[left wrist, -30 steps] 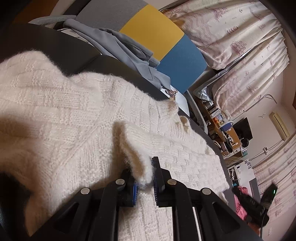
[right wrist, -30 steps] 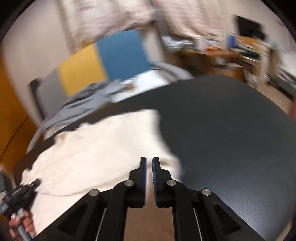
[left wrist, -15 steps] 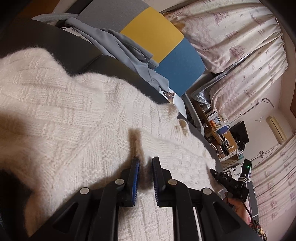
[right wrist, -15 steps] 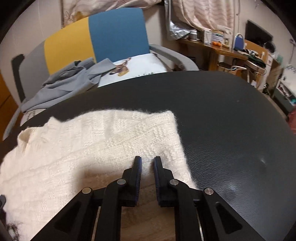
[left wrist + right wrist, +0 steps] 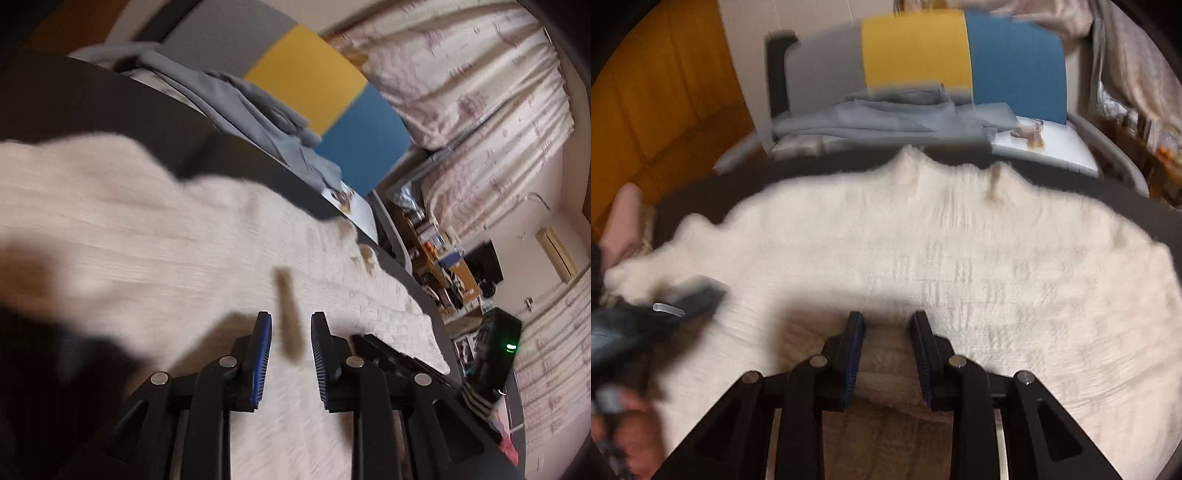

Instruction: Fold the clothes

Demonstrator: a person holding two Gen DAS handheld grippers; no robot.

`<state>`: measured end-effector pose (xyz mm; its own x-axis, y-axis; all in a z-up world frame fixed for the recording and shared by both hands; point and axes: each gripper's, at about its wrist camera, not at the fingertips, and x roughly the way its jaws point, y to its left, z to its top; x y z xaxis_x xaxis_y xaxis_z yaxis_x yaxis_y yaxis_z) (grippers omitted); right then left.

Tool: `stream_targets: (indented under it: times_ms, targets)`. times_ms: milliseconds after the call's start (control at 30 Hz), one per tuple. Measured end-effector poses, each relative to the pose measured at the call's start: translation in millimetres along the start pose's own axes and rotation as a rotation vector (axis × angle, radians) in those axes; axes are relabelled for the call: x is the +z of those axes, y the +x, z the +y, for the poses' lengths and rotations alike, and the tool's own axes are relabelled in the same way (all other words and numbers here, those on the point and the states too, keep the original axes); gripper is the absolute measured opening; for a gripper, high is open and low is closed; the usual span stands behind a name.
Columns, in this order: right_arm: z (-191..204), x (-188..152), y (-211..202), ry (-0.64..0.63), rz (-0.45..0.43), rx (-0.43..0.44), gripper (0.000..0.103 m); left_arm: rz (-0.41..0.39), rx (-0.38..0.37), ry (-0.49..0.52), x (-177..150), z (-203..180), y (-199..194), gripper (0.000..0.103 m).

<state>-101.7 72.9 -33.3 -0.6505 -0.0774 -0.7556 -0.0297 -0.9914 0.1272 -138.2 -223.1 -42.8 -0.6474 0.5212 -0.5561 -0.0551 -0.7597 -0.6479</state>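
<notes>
Both grippers are black, the left gripper (image 5: 290,332) and the right gripper (image 5: 886,332), with blue ribbed pads (image 5: 262,354) inside the fingers. Silver round screws (image 5: 957,361) sit on the linkage arms. In the left wrist view, the far right device shows a small green light (image 5: 511,346).

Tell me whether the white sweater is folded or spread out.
Mostly spread: the white sweater lies wide and flat across the dark table. Motion blur hides whether its near edge is doubled over.

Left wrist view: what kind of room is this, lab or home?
Most likely a lived-in home room, a bedroom or study. Patterned curtains hang at the back, a cluttered desk stands by the wall, and a grey garment is draped on a grey, yellow and blue chair behind the dark table.
</notes>
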Motion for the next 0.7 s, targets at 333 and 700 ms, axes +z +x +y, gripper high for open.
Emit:
stream_targets:
  times_ms: [333, 700]
  targets:
    - [3, -4, -7, -0.007, -0.026, -0.024, 0.029, -0.221, 0.278, -0.249, 44, 114, -92, 0.036]
    - [2, 0, -3, 0.016, -0.029, -0.001, 0.03, -0.315, 0.449, -0.431, 77, 181, -105, 0.043]
